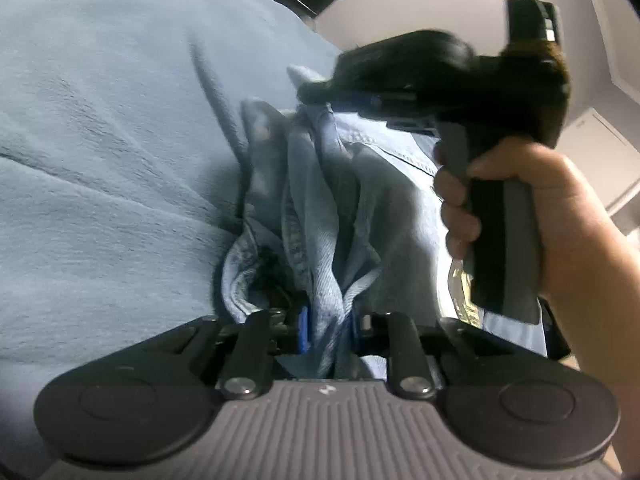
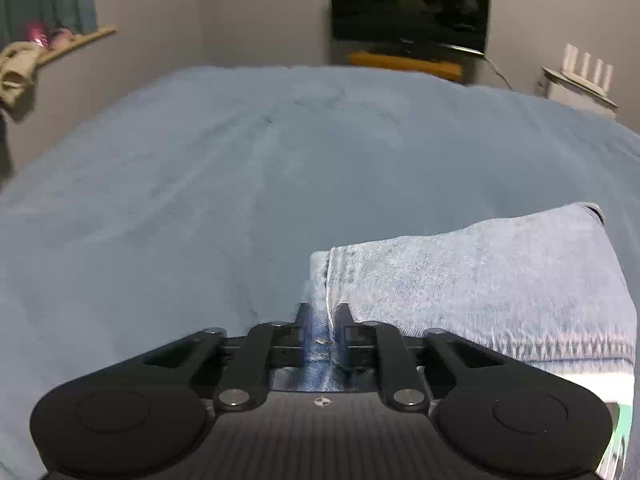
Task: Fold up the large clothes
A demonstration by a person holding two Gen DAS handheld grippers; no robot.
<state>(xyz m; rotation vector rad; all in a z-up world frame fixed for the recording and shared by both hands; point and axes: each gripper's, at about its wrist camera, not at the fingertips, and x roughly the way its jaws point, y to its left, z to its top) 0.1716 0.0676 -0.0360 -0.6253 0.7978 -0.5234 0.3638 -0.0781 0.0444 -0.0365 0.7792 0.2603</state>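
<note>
In the left wrist view, nearest the lens, the left gripper [image 1: 326,328] has its jaws closed on a bunched fold of light blue jeans [image 1: 320,208], the denim pinched between the blue-edged pads at 6 o'clock. The jeans rise from there toward the centre in crumpled vertical ridges. At 3 o'clock a hand [image 1: 532,216] grips the handle of the right gripper [image 1: 316,90], whose fingers reach the top edge of the denim at about 1 o'clock (that part is blurred). A blue-grey blanket [image 1: 100,160] fills the 9 to 11 o'clock side.

In the right wrist view, the right gripper [image 2: 322,322] is clamped on a seamed edge of the jeans [image 2: 480,272], which spread flat toward 4 o'clock over the blanket [image 2: 200,180]. Beyond, at 12 to 1 o'clock, a dark television [image 2: 410,4] stands against the wall.
</note>
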